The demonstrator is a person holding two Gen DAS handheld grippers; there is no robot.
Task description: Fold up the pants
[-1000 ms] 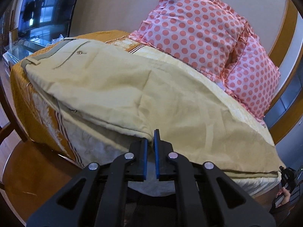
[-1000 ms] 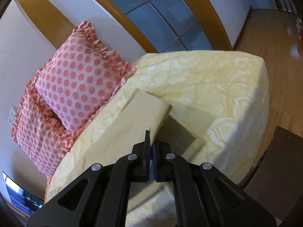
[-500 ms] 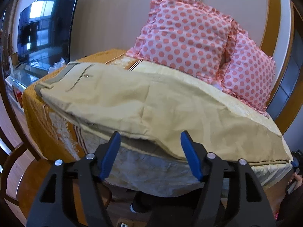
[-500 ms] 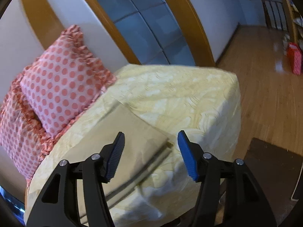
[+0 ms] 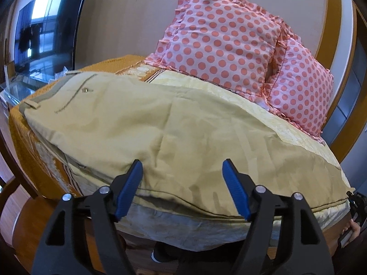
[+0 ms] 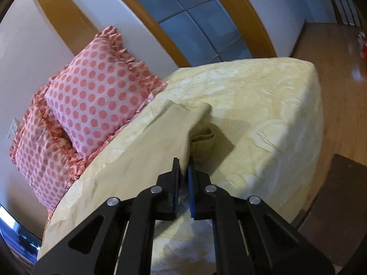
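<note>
Tan pants [image 5: 146, 123] lie folded lengthwise across the bed, waistband at the far left and leg hems at the right. My left gripper [image 5: 182, 167] is open, its blue pads either side of the near edge of the pants at mid-length, holding nothing. In the right wrist view the leg end of the pants [image 6: 160, 142] is lifted and bunched. My right gripper [image 6: 183, 165] is shut on the leg hem of the pants, and the cloth rises from the bed into the jaws.
Two pink polka-dot pillows [image 5: 220, 43] [image 6: 94, 96] lean on the wall at the bed's far side. The cream bedspread [image 6: 263, 105] covers the bed. A wooden chair [image 5: 34, 224] stands near left. A TV [image 5: 43, 25] is at far left. A dark mat [image 6: 339, 194] lies on the floor.
Both grippers let go of the pants and opened. The left then moved in over the pants' near edge, still open. The right closed again on the leg hem and lifted it.
</note>
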